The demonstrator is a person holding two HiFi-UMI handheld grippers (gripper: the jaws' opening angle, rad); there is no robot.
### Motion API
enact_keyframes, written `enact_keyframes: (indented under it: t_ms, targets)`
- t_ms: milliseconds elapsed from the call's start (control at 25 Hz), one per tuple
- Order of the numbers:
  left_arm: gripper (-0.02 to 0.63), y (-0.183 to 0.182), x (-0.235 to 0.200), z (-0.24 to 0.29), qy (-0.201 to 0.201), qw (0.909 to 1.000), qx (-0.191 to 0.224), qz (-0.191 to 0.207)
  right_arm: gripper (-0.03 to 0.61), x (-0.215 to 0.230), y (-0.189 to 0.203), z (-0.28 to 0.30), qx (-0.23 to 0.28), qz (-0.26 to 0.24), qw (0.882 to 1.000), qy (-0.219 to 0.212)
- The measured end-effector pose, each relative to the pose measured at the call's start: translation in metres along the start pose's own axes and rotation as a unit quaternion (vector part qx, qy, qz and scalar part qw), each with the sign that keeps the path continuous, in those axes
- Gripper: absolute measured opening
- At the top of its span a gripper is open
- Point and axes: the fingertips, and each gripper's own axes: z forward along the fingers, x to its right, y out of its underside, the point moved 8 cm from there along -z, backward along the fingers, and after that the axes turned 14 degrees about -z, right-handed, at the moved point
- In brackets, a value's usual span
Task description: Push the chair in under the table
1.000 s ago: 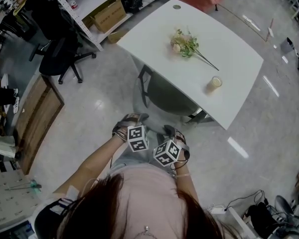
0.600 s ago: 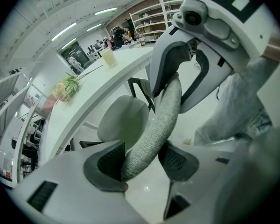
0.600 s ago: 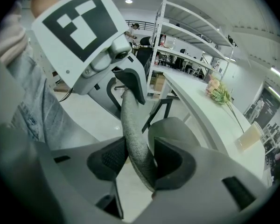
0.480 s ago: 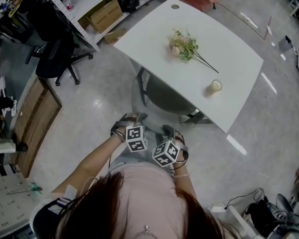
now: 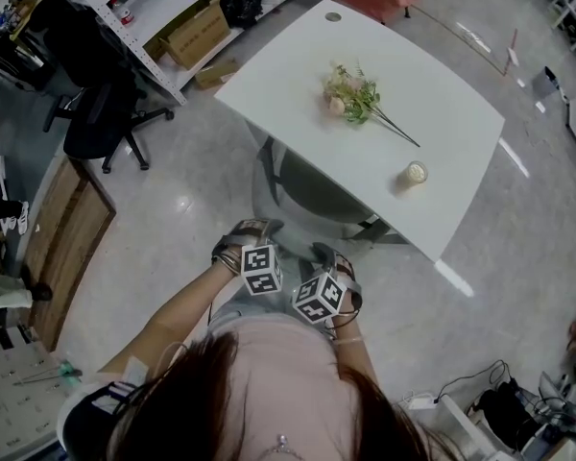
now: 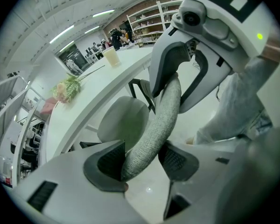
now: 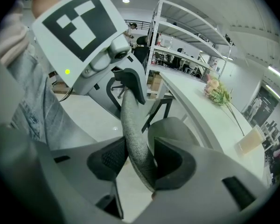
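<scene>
A grey chair [image 5: 312, 195] stands with its seat partly beneath the white table [image 5: 442, 94]. In the head view my left gripper [image 5: 256, 230] and right gripper [image 5: 324, 254] sit side by side at the top of the chair's back, close to my body. The left gripper [image 6: 140, 160] is shut on the grey fabric backrest rim [image 6: 158, 120]; the seat [image 6: 123, 120] and the table edge lie beyond it. The right gripper [image 7: 140, 161] is shut on the same backrest rim [image 7: 133, 125], beside the seat [image 7: 177, 129].
A bunch of flowers [image 5: 350, 92] and a small cup [image 5: 416, 173] lie on the table. A black office chair [image 5: 96, 113], shelving with a cardboard box [image 5: 197, 29] and a wooden panel [image 5: 62, 243] stand to the left. Cables [image 5: 499, 411] lie at the lower right.
The head view has drifted slightly, so the surroundings sit a little further left. Both grippers keep their hold on the backrest, and the chair shows hardly any movement.
</scene>
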Motion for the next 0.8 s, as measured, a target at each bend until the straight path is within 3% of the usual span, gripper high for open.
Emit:
enact_keyframes:
  t_ms: [800]
  targets:
    - [0.224,-0.017,-0.027,0.015,-0.001,0.9997,0.021,0.016,0.189,0.033,0.003,0.015,-0.016,0.012,1.0,0.016]
